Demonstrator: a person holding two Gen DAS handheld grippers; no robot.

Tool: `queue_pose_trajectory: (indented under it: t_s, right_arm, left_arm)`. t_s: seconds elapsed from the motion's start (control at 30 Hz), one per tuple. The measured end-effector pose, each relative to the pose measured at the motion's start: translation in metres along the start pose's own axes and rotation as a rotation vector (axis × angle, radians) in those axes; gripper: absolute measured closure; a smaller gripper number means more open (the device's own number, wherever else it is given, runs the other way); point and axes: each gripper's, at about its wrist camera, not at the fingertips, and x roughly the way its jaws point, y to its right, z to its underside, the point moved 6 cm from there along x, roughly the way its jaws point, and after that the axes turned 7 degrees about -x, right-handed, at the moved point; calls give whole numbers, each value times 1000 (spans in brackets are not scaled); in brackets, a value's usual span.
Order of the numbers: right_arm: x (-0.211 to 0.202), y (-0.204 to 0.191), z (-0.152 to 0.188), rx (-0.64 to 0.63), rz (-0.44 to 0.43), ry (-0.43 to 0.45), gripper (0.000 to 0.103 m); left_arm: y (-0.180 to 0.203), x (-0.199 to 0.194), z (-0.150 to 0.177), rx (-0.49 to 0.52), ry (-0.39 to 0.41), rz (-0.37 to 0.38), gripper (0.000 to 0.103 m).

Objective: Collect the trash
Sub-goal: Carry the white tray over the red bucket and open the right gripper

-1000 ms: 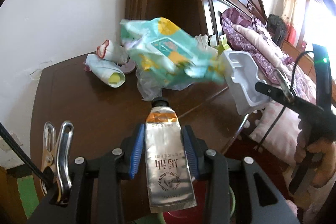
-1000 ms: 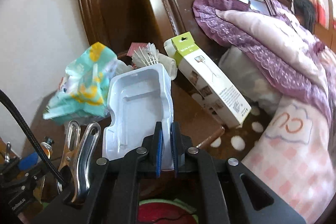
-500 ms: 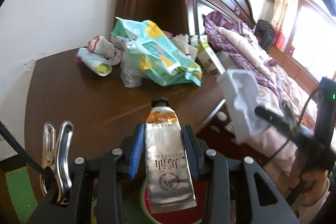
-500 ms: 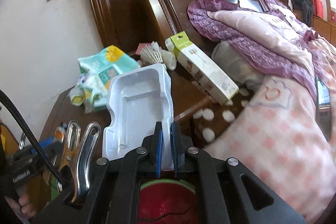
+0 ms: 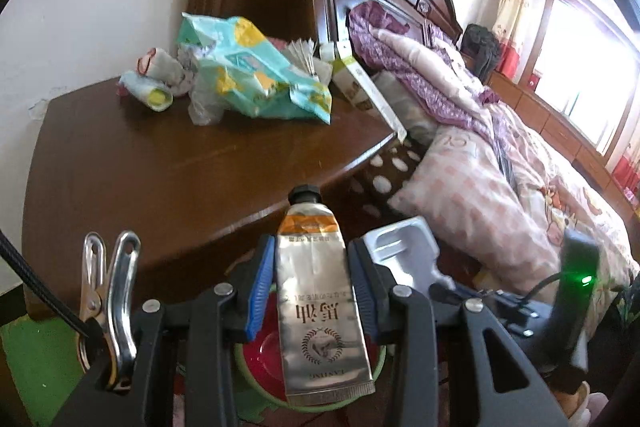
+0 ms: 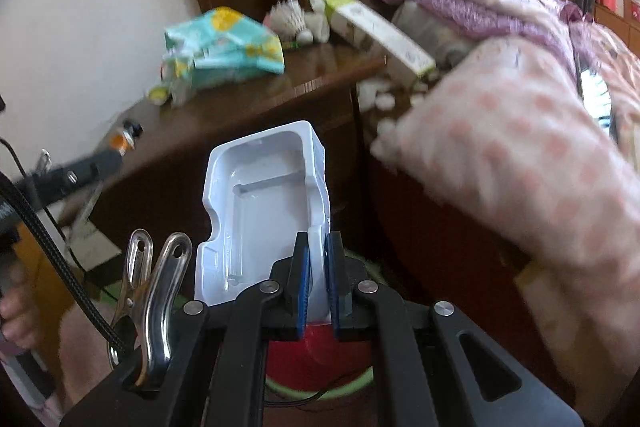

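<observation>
Both grippers had pulled back off the counter (image 5: 168, 167) and now hung over the red bin (image 6: 316, 359) below. The left gripper (image 5: 310, 291) had its fingers clamped on the tube (image 5: 320, 307); the right gripper (image 6: 316, 291) pinched the white tray (image 6: 264, 203) by its edge. Both looked ready to drop. Farther off, the teal packet (image 5: 256, 75) and box (image 5: 360, 87) remained on the counter.

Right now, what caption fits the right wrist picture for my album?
Right gripper pinches a white plastic tray above a red bin beside the wooden nightstand.
</observation>
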Motion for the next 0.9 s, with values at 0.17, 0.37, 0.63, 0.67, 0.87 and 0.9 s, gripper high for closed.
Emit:
queue_pose_trajectory:
  t_s: [0.17,0.37,0.63,0.67,0.87,0.9]
  right_arm:
    - [33,-1,39,29,-27,-96,94]
    - [72,-3,70,44,-20,-182,94]
    - [112,0,93,89,-22,-287,94]
    - [116,0,93,87,-20,-294,94]
    - [139,-4,100,96,-26,-315,93]
    - [141,-4,101,100,-28,-316,93]
  left_arm:
    - [1,8,17,0,-34,4,64]
    - [2,26,39,0,-96,25,64]
    - [1,48,60,2,-153,41,64]
    - [1,49,61,2,-156,42,64]
    - [1,62,71,9,-190,36,64]
    - [0,64,72,10,-195,34,64]
